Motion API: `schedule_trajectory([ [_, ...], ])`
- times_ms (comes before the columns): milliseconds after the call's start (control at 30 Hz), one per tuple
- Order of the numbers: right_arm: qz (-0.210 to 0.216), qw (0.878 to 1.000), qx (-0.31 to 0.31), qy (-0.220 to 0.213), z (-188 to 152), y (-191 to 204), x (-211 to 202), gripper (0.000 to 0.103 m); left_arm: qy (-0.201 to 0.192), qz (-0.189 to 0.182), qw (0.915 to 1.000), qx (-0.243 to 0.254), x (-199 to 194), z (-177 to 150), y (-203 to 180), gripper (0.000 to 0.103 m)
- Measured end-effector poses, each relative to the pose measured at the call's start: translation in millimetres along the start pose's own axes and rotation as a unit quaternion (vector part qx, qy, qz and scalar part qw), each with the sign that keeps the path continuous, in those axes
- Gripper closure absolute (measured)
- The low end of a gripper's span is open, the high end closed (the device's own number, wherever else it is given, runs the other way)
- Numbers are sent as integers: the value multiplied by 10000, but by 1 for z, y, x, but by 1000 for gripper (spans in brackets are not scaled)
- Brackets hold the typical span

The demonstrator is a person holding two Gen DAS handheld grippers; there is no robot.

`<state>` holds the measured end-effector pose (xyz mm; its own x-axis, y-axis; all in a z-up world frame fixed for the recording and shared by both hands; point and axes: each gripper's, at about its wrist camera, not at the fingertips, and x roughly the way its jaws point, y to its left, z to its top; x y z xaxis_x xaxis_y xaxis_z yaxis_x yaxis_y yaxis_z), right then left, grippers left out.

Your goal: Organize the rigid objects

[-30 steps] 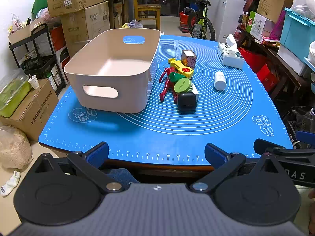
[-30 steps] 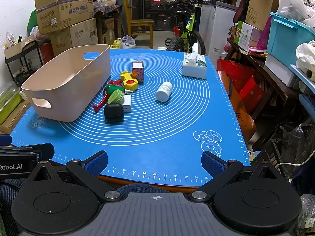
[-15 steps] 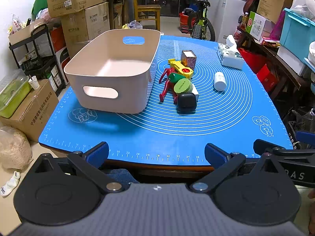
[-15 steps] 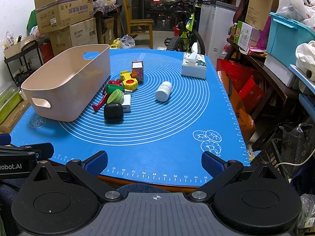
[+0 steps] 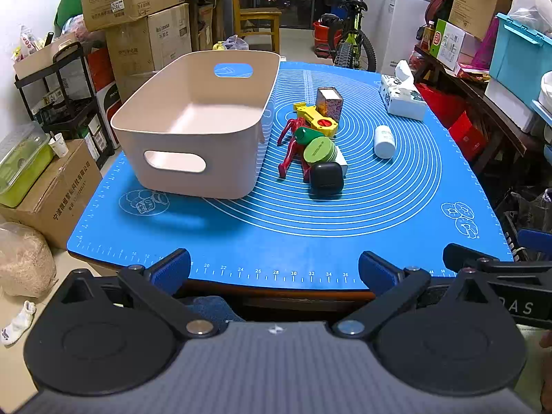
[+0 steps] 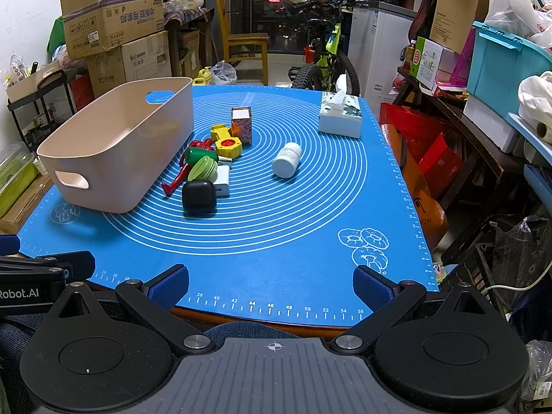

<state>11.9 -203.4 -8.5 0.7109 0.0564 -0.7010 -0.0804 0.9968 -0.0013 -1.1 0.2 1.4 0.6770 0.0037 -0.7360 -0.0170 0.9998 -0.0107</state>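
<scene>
An empty beige bin stands on the left of the blue mat. Beside it lies a cluster: a black case, a green round tin, a white charger, a red tool, a yellow toy and a small patterned box. A white bottle lies apart to the right. My left gripper and right gripper hang open at the mat's near edge, holding nothing.
A tissue box sits at the mat's far right. Cardboard boxes, a black rack and a sack crowd the left; a bicycle, shelves and a teal crate line the back and right.
</scene>
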Motion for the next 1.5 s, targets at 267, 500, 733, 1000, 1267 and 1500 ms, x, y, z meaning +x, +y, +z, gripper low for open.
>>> schedule_trajectory([
  [267,-2,10000,-1,2,0,0,0,3,1,0,10000,0,0,0,0,1],
  [500,-2,10000,3,0,0,0,1,2,1,-1,10000,2,0,0,0,1],
  [733,-3,10000,-10,-2,0,0,1,2,1,1,10000,3,0,0,0,1],
  [1000,0,10000,0,3,0,0,1,2,7,0,10000,2,0,0,0,1],
  [1267,-19,10000,67,-48,1,-2,1,2,-12,-10,10000,-12,0,1,-2,1],
  [1500,10,9992,62,-386,22,-2,-5,2,-128,93,9998,-125,-4,20,11,1],
])
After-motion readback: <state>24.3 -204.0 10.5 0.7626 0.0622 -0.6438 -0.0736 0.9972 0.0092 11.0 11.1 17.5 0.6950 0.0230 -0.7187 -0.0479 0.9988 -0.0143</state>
